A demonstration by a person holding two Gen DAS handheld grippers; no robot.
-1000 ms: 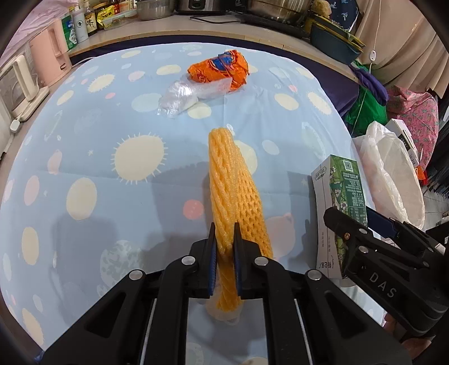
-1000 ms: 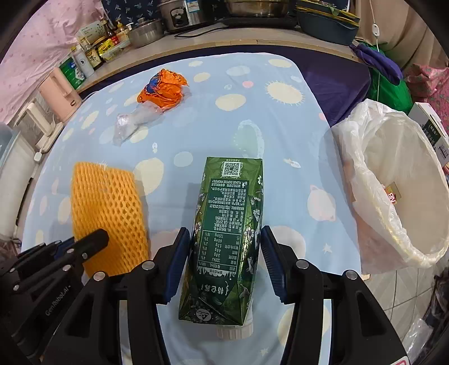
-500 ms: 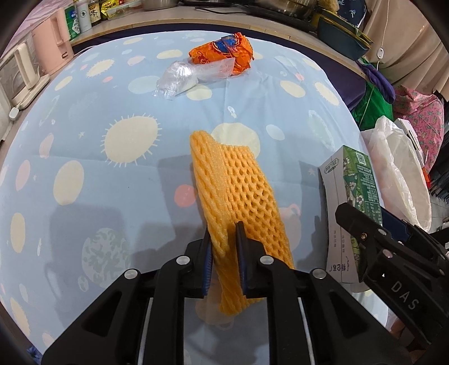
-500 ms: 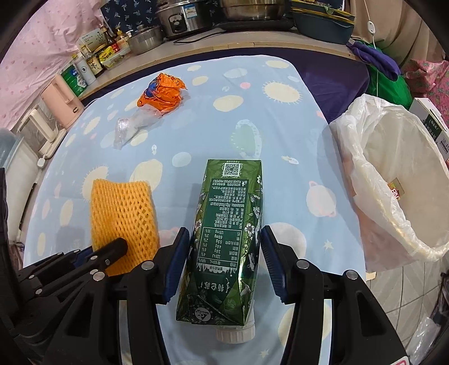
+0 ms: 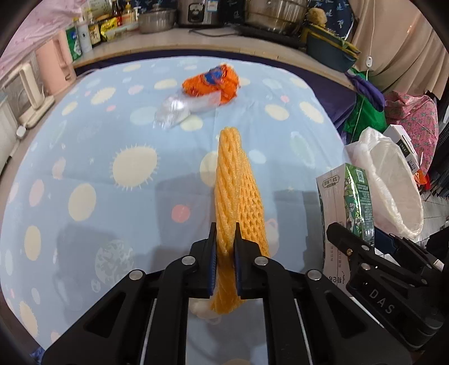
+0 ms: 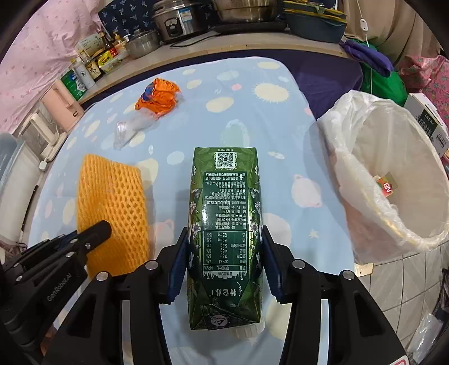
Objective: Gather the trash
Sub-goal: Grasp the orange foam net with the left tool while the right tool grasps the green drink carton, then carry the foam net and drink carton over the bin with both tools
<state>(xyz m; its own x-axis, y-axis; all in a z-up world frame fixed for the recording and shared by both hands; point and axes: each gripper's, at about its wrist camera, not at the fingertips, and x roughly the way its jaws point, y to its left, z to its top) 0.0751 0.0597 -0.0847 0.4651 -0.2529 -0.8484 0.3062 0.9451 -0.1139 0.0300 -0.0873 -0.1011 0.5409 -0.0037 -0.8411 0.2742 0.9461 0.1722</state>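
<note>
My left gripper (image 5: 224, 247) is shut on an orange foam net sleeve (image 5: 235, 193) and holds it edge-up above the table; the sleeve also shows in the right wrist view (image 6: 112, 207). My right gripper (image 6: 224, 252) is shut on a green milk carton (image 6: 224, 224), held lengthwise above the table; the carton also shows in the left wrist view (image 5: 348, 202). A crumpled orange snack wrapper (image 5: 213, 82) and a clear plastic bag (image 5: 179, 111) lie on the far part of the table. A white-lined trash bin (image 6: 390, 174) stands to the right of the table.
The table wears a light blue cloth with sun and planet prints (image 5: 84, 157). A counter behind it holds pots, bottles and a rice cooker (image 6: 179, 19). A pink appliance (image 5: 60, 67) stands at the left. Cardboard boxes (image 6: 429, 123) sit beyond the bin.
Both grippers have lifted a little and tilted up, so more of the back counter shows. The foam sleeve has swung back to edge-on in the left gripper. The carton stays held.
</note>
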